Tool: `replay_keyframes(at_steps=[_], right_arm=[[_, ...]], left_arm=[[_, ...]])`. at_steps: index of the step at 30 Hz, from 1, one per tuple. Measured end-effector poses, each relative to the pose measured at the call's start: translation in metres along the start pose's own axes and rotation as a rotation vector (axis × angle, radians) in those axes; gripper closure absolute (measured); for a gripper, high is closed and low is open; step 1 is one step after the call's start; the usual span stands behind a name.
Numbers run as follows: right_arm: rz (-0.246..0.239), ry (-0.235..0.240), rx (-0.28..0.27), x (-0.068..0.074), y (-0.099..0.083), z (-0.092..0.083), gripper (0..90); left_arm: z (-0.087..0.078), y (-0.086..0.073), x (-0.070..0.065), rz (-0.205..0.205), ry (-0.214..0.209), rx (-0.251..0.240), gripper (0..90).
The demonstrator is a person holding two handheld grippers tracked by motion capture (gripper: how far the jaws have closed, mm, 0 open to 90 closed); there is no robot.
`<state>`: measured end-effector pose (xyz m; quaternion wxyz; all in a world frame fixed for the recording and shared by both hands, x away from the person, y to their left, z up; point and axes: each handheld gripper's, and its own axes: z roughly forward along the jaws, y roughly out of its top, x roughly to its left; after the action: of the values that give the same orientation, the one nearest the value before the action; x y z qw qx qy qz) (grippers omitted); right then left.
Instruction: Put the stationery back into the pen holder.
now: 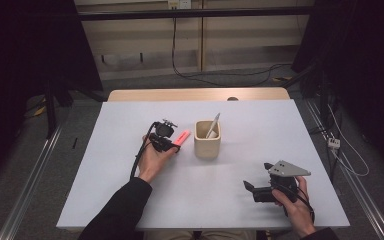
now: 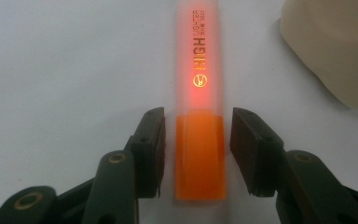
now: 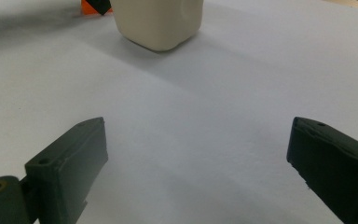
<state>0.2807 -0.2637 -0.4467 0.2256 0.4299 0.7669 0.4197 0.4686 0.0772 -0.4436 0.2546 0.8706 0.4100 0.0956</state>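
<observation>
An orange highlighter (image 1: 182, 136) lies flat on the white table (image 1: 240, 120), just left of a beige cup (image 1: 207, 146). My left gripper (image 1: 172, 147) is lowered over the highlighter's near end. In the left gripper view the highlighter (image 2: 199, 70) runs straight away from me, and its orange cap end sits between the jaws of the left gripper (image 2: 198, 122). A thin gap shows on each side, so the pads are not pressing on it. My right gripper (image 1: 258, 176) rests near the front right of the table, held in the hand, open (image 3: 198, 126) with bare table between its jaws.
The beige cup (image 2: 335, 46) holds a white pen (image 1: 213, 125) that leans right. From the right gripper view the cup (image 3: 158, 21) stands farther off. A wooden edge (image 1: 195, 94) runs along the table's far side, and cables lie on the floor behind.
</observation>
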Motion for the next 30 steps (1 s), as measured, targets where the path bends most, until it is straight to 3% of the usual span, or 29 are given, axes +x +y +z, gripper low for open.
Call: replay_keyframes(at_steps=[13, 23, 30], right_arm=[[-0.003, 0.001, -0.001, 0.001, 0.0, 0.0, 4.9], [0.0, 0.002, 0.001, 0.0, 0.0, 0.0, 4.8], [-0.001, 0.013, 0.003, 0.002, 0.0, 0.002, 4.9]], left_arm=[[0.0, 0.005, 0.0, -0.017, -0.008, 0.047, 67.1], [-0.004, 0.002, 0.002, -0.048, -0.036, 0.039, 67.4], [-0.014, -0.004, 0.005, -0.027, -0.044, 0.02, 67.4]])
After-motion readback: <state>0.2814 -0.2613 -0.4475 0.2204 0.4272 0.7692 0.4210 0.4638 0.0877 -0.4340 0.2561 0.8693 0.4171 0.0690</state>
